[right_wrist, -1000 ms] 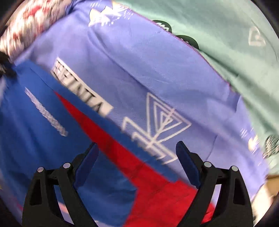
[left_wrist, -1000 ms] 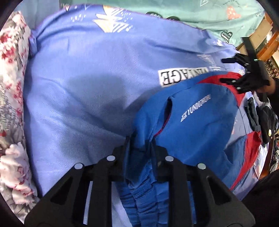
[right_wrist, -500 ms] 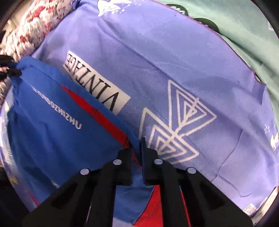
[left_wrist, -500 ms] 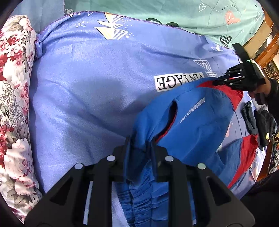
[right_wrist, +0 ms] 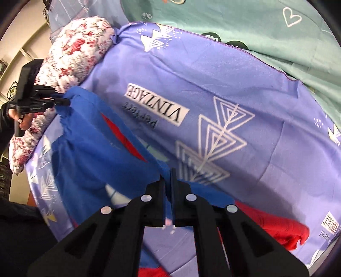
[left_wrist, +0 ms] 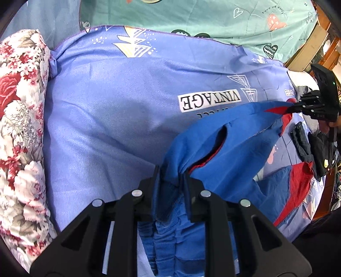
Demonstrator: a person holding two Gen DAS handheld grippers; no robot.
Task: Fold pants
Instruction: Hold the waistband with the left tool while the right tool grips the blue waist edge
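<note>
Up close, our left gripper [left_wrist: 170, 181] pinches the gathered waistband of the blue-and-red pants [left_wrist: 223, 153]. Our right gripper [right_wrist: 168, 181] is pressed together on the pants' other edge, so they hang stretched between us above the purple sheet [left_wrist: 117, 106]. Farther off we see a floral pillow [left_wrist: 19, 106] and a teal blanket [left_wrist: 202, 19].

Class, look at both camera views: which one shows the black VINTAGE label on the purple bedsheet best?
The right wrist view. There the VINTAGE label lies large and unobstructed on the bedsheet, with smaller lettering readable beside it. In the left wrist view the label is smaller, and the lifted pants partly cover that smaller lettering.
</note>
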